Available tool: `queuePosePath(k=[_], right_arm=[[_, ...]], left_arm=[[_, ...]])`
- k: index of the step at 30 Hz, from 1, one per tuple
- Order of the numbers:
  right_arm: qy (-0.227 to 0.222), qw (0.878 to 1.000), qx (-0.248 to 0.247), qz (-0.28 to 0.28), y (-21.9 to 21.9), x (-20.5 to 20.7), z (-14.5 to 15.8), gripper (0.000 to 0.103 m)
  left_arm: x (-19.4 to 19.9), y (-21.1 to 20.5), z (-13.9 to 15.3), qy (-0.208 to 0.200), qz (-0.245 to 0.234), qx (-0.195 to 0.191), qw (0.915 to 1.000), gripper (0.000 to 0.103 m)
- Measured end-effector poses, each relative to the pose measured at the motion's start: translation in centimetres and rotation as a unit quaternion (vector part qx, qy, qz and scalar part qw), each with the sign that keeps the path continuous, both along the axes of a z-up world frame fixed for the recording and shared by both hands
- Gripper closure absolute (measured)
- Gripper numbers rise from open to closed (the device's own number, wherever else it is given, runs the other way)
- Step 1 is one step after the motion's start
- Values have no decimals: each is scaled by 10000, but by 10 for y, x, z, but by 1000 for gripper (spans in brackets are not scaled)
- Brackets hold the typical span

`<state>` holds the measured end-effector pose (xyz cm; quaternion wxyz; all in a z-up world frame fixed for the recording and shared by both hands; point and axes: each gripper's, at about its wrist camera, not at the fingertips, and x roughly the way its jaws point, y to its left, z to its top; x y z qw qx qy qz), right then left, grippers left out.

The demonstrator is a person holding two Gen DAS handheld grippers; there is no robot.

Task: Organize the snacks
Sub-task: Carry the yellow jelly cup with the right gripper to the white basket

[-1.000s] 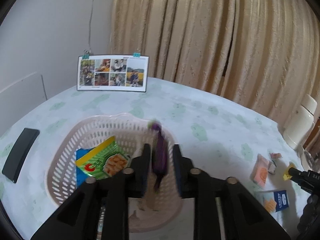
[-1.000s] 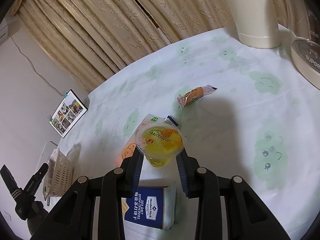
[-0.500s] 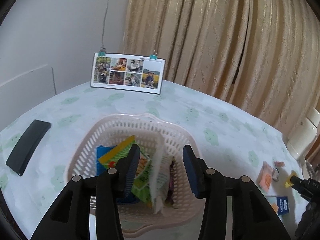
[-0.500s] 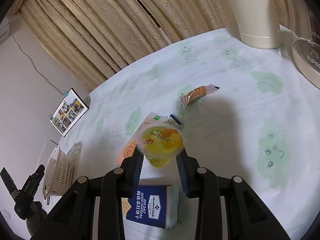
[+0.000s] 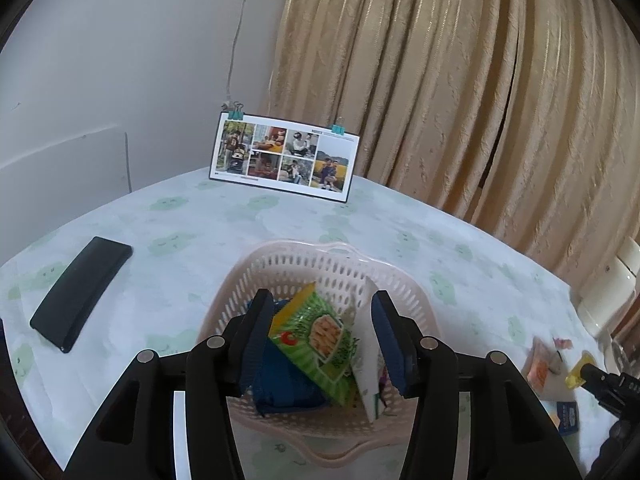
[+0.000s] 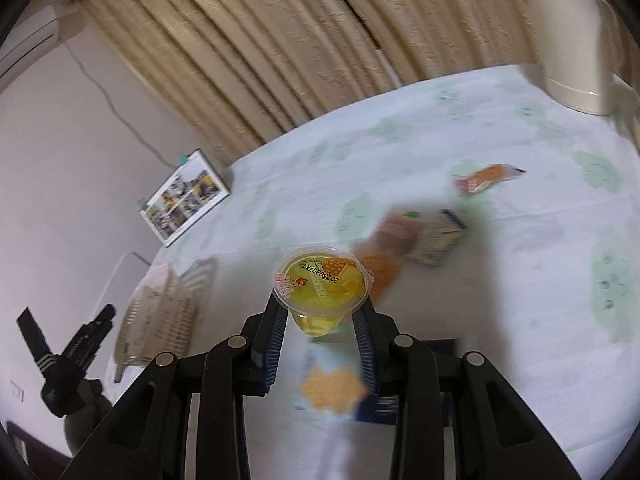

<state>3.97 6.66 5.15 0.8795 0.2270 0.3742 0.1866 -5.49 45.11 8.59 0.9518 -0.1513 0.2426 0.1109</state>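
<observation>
Jelly cup (image 6: 320, 280) clamped in right gripper (image 6: 322, 344); left gripper (image 5: 324, 340) spread above basket (image 5: 276, 264).

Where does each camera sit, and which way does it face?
Left wrist: on the open left tool, looking down into the pink basket; only its own fingers show.
Right wrist: on the right tool, shut on the jelly cup, facing across the table; the left tool shows at far left.
Shared: basket, photo calendar, curtain, kettle.

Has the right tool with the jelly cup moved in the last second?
Yes. The jelly cup has lifted and swung toward the basket; the table blurs.
</observation>
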Motion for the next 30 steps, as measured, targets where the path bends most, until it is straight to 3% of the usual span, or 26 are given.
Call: queuePosePath(k=[13, 23, 30], right_arm=[[-315, 9932, -132, 1114, 106, -7, 34, 72], [-376, 9828, -328, 1780, 185, -9, 36, 72], [-429, 9780, -550, 1964, 215, -10, 30, 68]], left_arm=[[-12, 26, -5, -63, 26, -217, 9997, 50], [-20, 41, -11, -73, 57, -321, 9994, 50], [-19, 50, -16, -50, 35, -457, 9989, 50]])
